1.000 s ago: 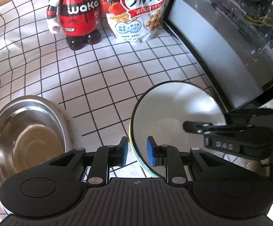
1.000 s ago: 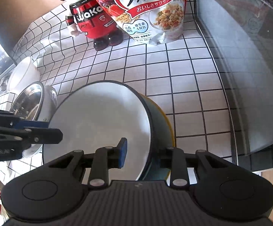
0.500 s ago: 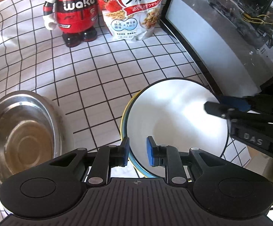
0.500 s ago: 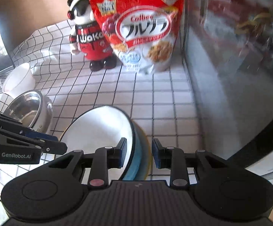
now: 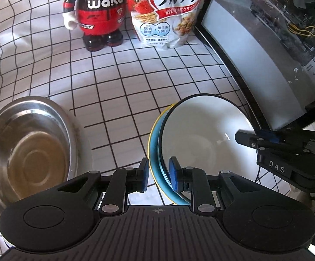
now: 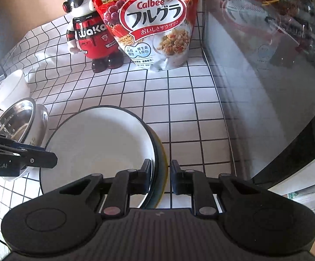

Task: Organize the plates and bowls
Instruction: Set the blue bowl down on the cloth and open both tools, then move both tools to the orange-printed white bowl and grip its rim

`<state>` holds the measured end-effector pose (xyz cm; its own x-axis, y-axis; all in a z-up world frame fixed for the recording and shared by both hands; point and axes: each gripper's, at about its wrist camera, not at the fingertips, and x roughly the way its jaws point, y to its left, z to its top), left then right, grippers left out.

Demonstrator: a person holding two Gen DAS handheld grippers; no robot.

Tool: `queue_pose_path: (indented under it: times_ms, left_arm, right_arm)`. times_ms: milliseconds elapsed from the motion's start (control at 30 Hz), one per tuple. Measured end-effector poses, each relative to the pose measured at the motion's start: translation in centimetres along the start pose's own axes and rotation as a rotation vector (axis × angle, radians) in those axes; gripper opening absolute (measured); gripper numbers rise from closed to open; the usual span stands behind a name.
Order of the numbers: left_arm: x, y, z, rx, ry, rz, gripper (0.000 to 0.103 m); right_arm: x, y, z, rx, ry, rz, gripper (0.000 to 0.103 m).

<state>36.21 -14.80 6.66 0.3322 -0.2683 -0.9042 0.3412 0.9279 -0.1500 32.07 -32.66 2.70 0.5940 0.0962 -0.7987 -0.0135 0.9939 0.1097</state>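
A white plate (image 5: 203,130) with a black rim is nested in a blue plate (image 5: 155,158) near the table's (image 5: 122,91) right edge. The left claw (image 5: 158,177) and right claw (image 6: 160,179) straddle opposite rims, fingers parted. A steel bowl (image 5: 24,152) sits to the left.

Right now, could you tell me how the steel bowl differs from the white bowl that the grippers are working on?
The steel bowl is bare shiny metal; the white bowl is glazed white inside with a dark rim. The steel bowl stands free of both grippers; the white bowl has the left gripper and right gripper astride its rim. The white bowl sits nested in a blue, yellow-edged one. Both are round and empty.
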Motion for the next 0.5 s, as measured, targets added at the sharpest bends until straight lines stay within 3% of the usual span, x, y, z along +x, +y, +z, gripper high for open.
queue_pose_path:
  times_ms: [267,367,433,500]
  left_arm:
    - [-1.5,1.2,-0.3,-0.048,-0.068,-0.031,0.025]
    - [-3.2,2.9,-0.5,-0.111,-0.139,-0.083,0.024]
    - [-4.5,4.6,-0.9,-0.162,-0.202,-0.099,0.024]
    - [-5.9,6.8,-1.4,-0.232,-0.271,-0.094,0.024]
  right_arm:
    - [-2.3,1.3,1.2,-0.024,-0.059,-0.002,0.023]
    - [-3.7,2.7,2.2,-0.052,-0.109,0.002,0.036]
    - [-4.4,3.9,2.9,-0.074,-0.145,0.021,0.051]
    - [-4.8,5.5,3.7,-0.108,-0.177,0.054,0.055]
